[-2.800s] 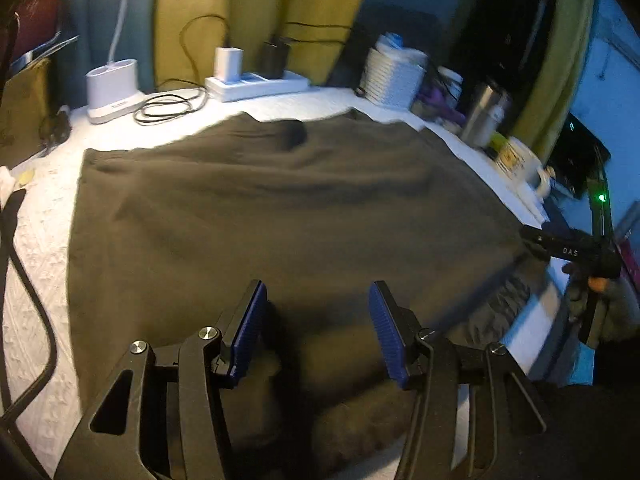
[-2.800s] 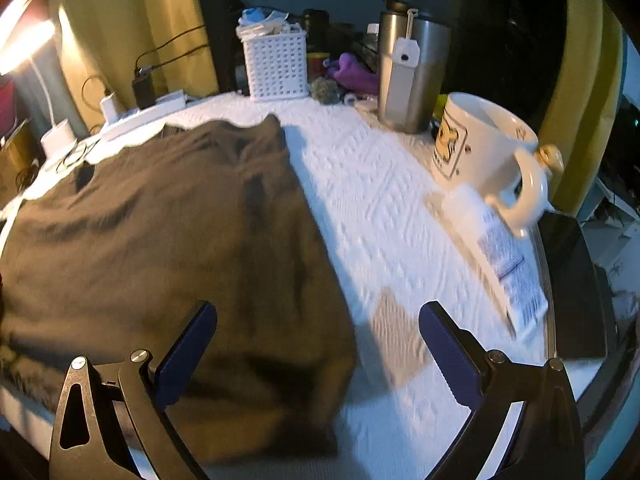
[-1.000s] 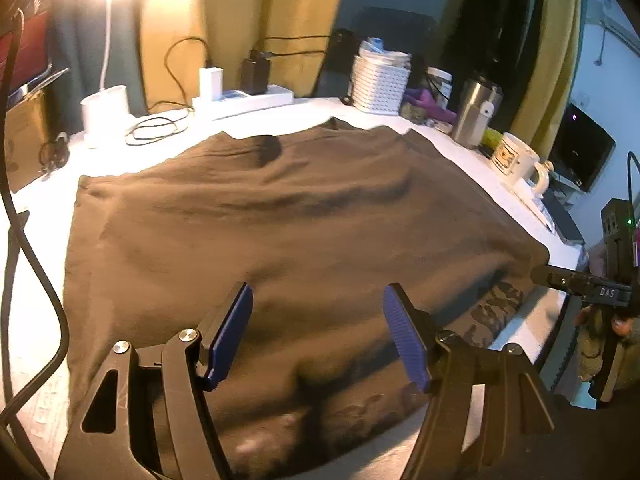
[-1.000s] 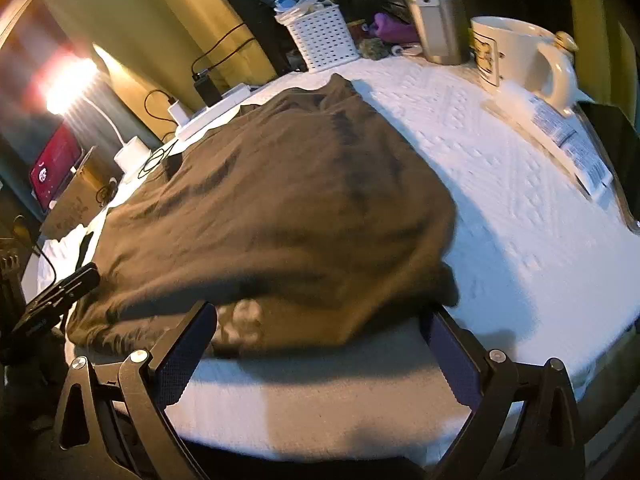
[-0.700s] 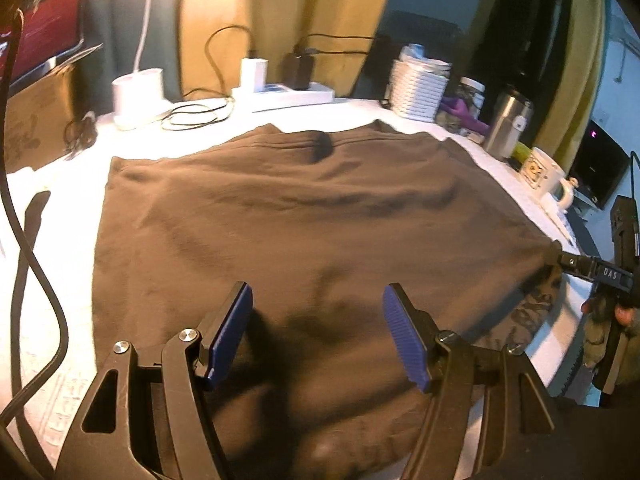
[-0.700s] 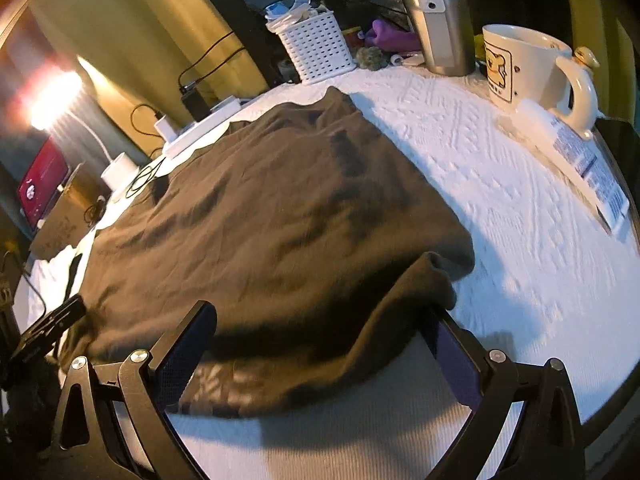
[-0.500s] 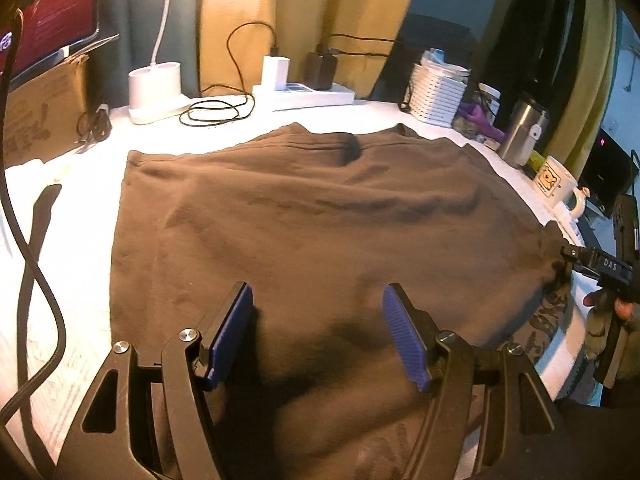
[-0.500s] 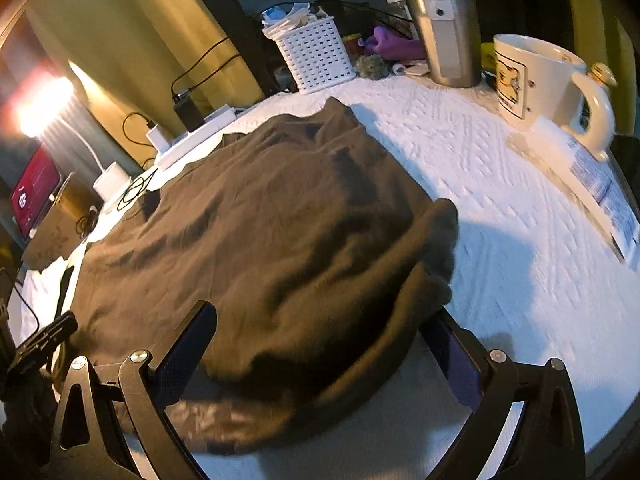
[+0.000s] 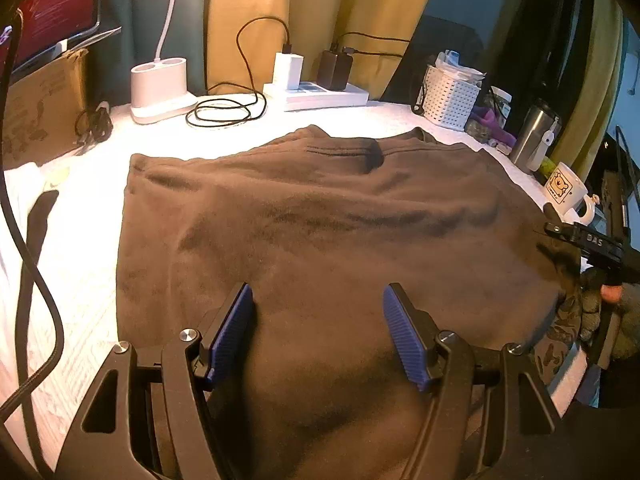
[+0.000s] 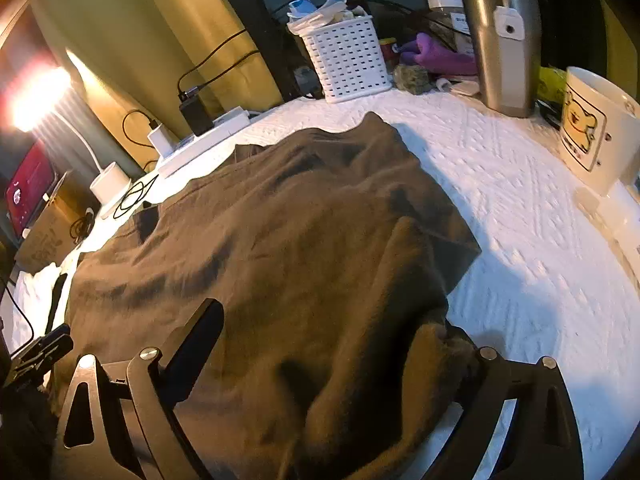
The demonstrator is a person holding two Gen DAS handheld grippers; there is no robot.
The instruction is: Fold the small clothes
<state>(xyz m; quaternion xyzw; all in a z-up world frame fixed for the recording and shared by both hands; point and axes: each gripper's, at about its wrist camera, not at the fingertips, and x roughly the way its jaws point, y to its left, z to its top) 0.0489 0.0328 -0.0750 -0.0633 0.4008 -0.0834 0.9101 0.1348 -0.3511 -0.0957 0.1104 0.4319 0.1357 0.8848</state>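
A dark brown shirt lies spread on the white textured table cover, its collar at the far side. My left gripper hovers open over the shirt's near hem, with cloth below its blue pads but nothing pinched. My right gripper is at the shirt's right near corner and its jaws are closing. The shirt is bunched up between them, and a fold covers the right finger. The pads stand wide apart and do not press it. In the left wrist view one right finger shows at the shirt's right edge.
Along the far side stand a white lamp base, a coiled cable, a power strip with chargers, a white basket, a steel tumbler and a mug. A black cable hangs at the left.
Both grippers have moved in over the table. The right one has pushed the shirt's right near corner up into a bunch, and cloth now covers its right finger.
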